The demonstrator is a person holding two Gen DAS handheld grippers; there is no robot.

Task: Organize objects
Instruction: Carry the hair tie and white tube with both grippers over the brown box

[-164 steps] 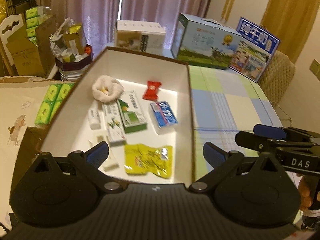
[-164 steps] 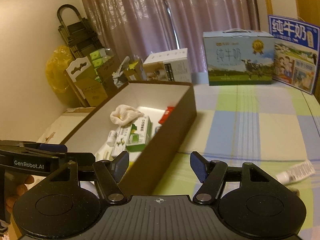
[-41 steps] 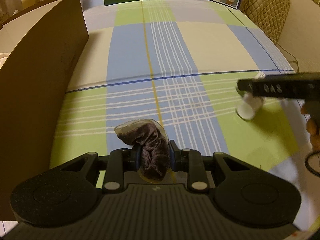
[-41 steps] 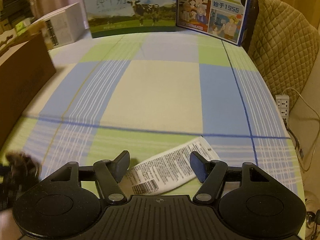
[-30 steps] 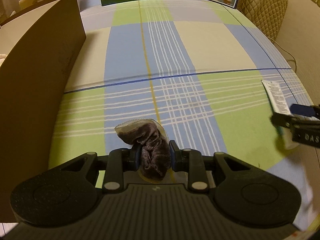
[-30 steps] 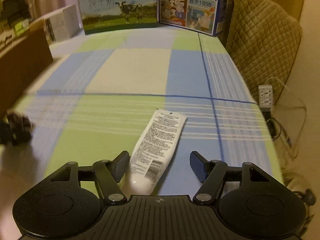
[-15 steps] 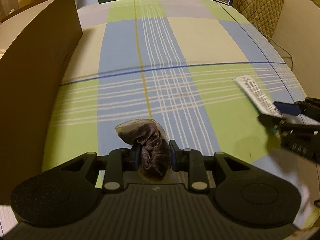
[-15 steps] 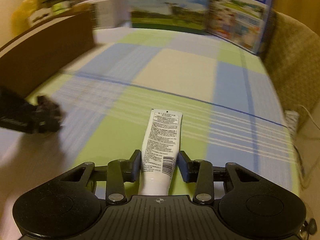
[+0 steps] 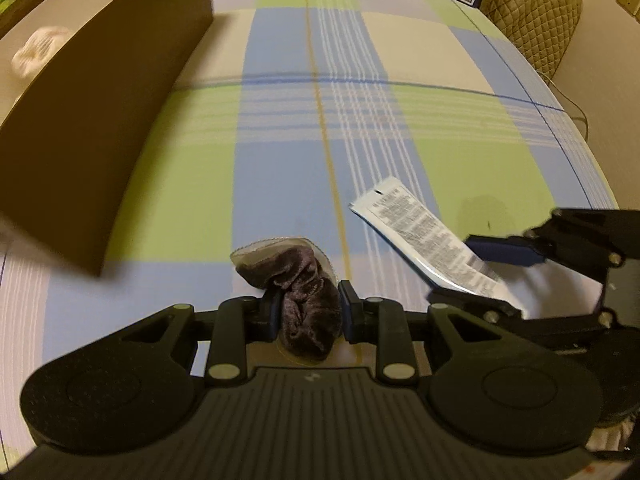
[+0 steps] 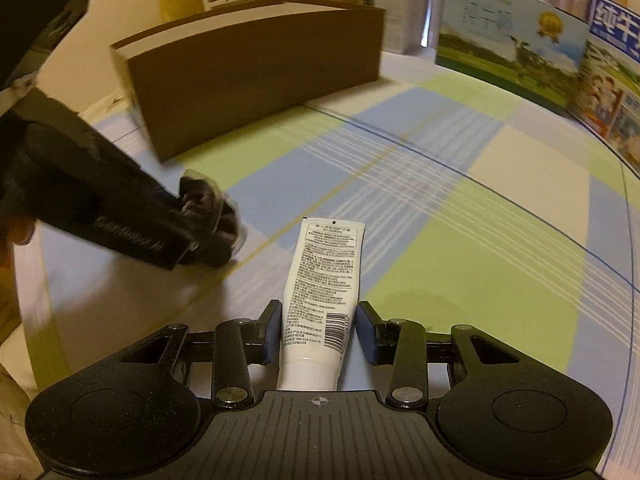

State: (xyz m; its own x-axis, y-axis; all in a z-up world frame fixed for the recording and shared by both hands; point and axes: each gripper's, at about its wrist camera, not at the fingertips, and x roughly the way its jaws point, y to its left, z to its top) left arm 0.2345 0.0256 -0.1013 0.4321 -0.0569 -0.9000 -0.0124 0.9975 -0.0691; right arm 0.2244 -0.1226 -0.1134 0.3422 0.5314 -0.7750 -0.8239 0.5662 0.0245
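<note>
My left gripper [image 9: 307, 307] is shut on a dark brown velvet scrunchie [image 9: 296, 284] and holds it above the checked tablecloth. My right gripper [image 10: 318, 330] is shut on a white tube [image 10: 324, 288] with black print, lifted off the cloth. In the left wrist view the tube [image 9: 424, 236] and right gripper [image 9: 480, 272] are close on the right. In the right wrist view the left gripper [image 10: 200, 236] with the scrunchie [image 10: 212, 216] is on the left. The brown box [image 9: 100, 120] stands to the left, also in the right wrist view [image 10: 256, 72].
A white cloth [image 9: 40, 48] lies inside the box. Milk cartons [image 10: 512, 48] stand along the far edge of the table. A quilted chair [image 9: 532, 12] is at the far right. The checked tablecloth [image 9: 320, 100] stretches between the box and the right edge.
My right gripper has lifted the tube and swung left, close beside my left gripper. Both views have turned toward the box. The left gripper still holds the scrunchie.
</note>
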